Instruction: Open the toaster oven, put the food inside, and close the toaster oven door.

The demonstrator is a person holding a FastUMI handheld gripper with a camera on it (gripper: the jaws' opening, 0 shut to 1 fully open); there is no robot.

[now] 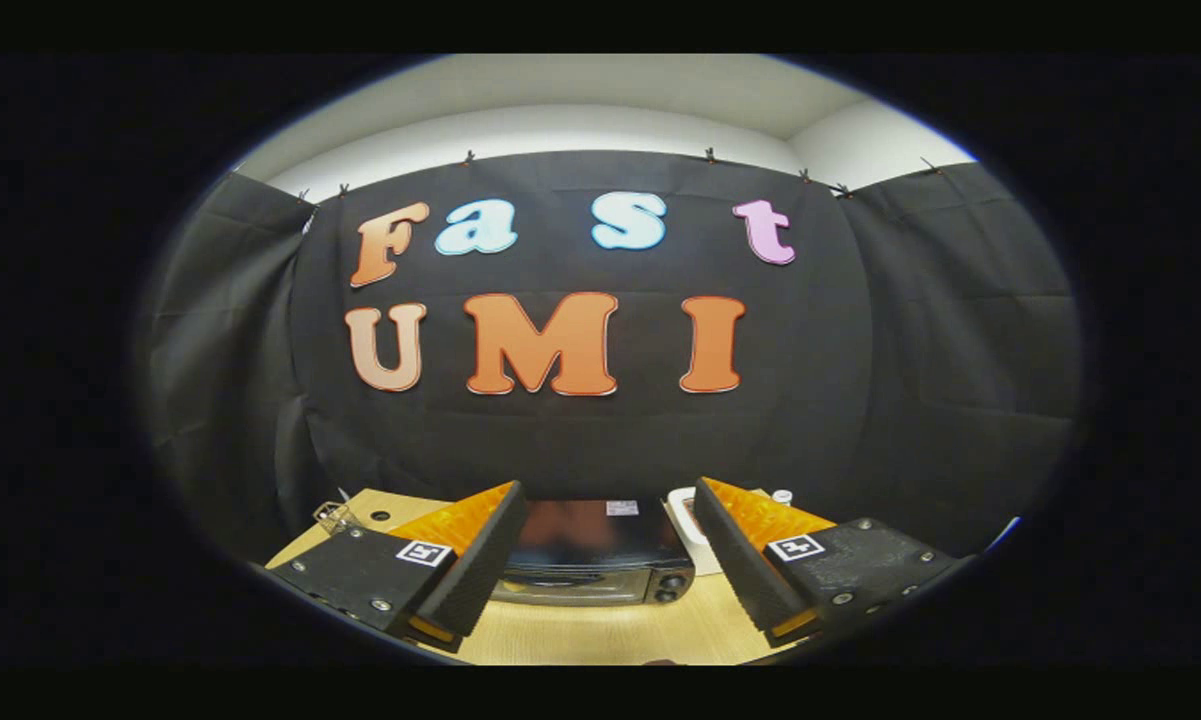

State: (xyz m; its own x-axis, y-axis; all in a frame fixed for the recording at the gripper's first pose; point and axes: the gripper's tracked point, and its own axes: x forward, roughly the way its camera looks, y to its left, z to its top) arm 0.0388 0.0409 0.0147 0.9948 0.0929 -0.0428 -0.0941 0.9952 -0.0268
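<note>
Oven (592,555) on desk (600,635), door shut, ahead of and below fingers (480,560), seen through gap between them. Gripper (600,555) spread wide, holding nothing. White object (685,515) beside oven. Small wire item (332,516) near desk corner.

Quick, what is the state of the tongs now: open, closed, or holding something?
Tongs: open and holding nothing; the toaster oven sits on the table beyond them, seen between the two fingers.

A staged recording booth set up indoors: black cloth wall (860,380) clipped along its top edge, with plain white room walls and ceiling (600,100) above it. A wooden bench (600,630) carries a toaster oven (590,565), kitchen-like.
</note>
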